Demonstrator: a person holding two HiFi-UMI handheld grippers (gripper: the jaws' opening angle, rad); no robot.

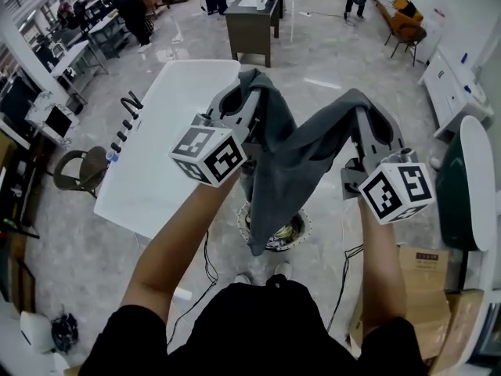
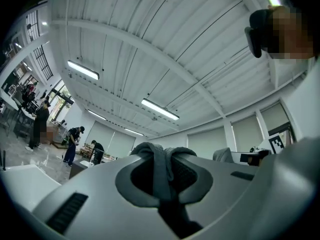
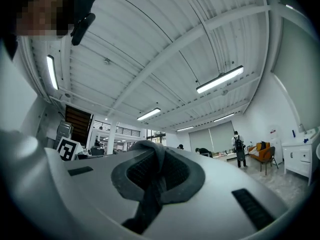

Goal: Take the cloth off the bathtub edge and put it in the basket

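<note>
In the head view a grey cloth (image 1: pixel 293 155) hangs stretched between my two raised grippers, sagging in the middle. Its long tail drops down over a round basket (image 1: pixel 304 227) on the floor just in front of the person's feet. My left gripper (image 1: pixel 250 86) is shut on one upper corner of the cloth (image 2: pixel 162 159). My right gripper (image 1: pixel 365 110) is shut on the other corner of the cloth (image 3: pixel 152 156). Both gripper views point up at the ceiling with cloth bunched between the shut jaws. The white bathtub (image 1: pixel 168 131) lies to the left, below the left gripper.
A dark table (image 1: pixel 252 22) stands farther back on the glossy floor. Cardboard boxes (image 1: pixel 427 276) and a dark green and white object (image 1: pixel 463 186) sit at the right. A brown chair (image 1: pixel 80 171) is left of the tub. Cables run across the floor near the basket.
</note>
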